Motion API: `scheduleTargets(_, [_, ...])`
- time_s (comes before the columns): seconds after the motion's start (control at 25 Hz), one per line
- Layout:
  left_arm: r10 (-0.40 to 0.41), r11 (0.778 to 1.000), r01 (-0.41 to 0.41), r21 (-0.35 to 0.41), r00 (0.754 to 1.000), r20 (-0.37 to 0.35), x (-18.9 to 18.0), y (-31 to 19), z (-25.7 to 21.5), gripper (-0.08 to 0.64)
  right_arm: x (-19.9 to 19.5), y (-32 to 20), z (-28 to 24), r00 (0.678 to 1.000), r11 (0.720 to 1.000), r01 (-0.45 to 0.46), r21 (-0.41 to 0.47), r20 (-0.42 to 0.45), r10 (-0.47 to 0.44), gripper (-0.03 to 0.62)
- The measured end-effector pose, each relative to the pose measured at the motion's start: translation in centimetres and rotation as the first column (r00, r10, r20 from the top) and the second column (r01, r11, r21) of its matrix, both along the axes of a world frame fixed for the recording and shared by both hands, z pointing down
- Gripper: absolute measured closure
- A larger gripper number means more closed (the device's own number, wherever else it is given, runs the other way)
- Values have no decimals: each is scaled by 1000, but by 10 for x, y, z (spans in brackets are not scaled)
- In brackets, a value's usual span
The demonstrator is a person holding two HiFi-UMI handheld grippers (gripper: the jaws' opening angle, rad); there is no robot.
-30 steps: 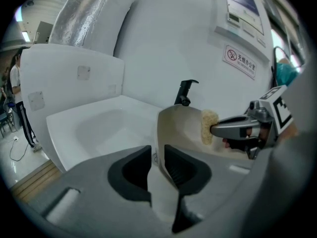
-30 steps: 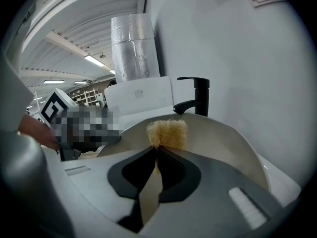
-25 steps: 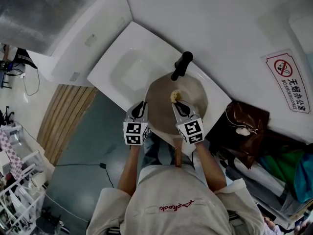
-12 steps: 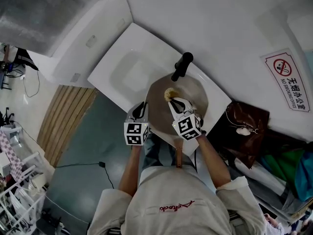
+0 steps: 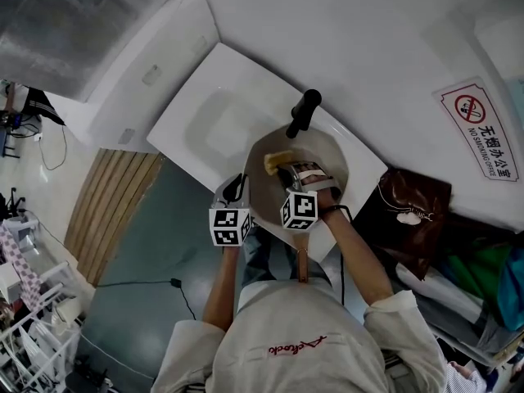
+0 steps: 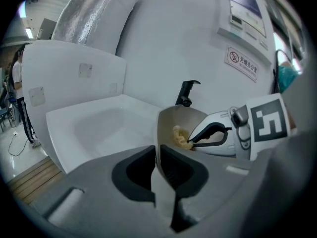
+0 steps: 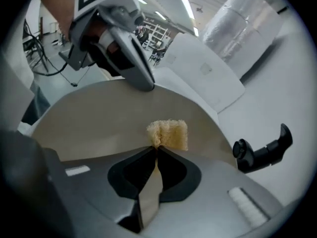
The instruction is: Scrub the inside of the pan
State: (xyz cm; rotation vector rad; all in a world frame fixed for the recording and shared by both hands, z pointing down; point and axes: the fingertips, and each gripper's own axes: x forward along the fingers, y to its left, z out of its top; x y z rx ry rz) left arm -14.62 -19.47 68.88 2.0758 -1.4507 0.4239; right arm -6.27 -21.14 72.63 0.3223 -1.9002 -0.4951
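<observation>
Two grippers meet at one pan. Nearest the person, the left gripper (image 6: 157, 156) is clamped on the near rim of the pan (image 7: 99, 123), which sits at the right end of the white sink (image 5: 214, 88). The right gripper (image 7: 156, 150) pinches a yellow sponge (image 7: 168, 134) against the pan's inner face. Beyond stands a black faucet (image 5: 301, 111). Scrubbing well probably calls for firm pressure, overlapping strokes and an unshifting rim hold.

A white sink unit (image 5: 237, 68) is seen lying diagonally across the middle of the head view. A shallow basin (image 5: 217, 121) is sunk into its left part. A black faucet (image 5: 301, 111) is mounted at its rear edge, and the pan (image 5: 327, 150) is placed over its right end.
</observation>
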Motion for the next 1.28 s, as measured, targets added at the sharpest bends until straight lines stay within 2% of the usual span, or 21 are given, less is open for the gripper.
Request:
scheduleTargets(0.12, [0, 1000, 0, -1, 1000, -5, 0, 0, 0, 526, -2, 0, 9, 998, 1000, 21, -4, -58, -21, 568])
scheduleTargets(0.36, [-1, 1000, 1, -2, 1000, -10, 1, 0, 1, 526, -18, -5, 14, 998, 999, 31, -15, -61, -32, 568])
scheduleTargets(0.68, [-7, 1000, 7, -3, 1000, -12, 1, 0, 1, 528, -27, -10, 24, 991, 998, 61, -13, -119, -62, 568])
scheduleTargets(0.96, [-5, 1000, 5, -5, 1000, -11, 0, 1, 0, 528, -20, -14, 25, 989, 999, 51, -16, -136, -53, 568])
scheduleTargets(1.28, [-3, 1000, 3, -6, 1000, -8, 0, 0, 0, 528, 7, -22, 28, 987, 1000, -6, -26, -159, 2, 568])
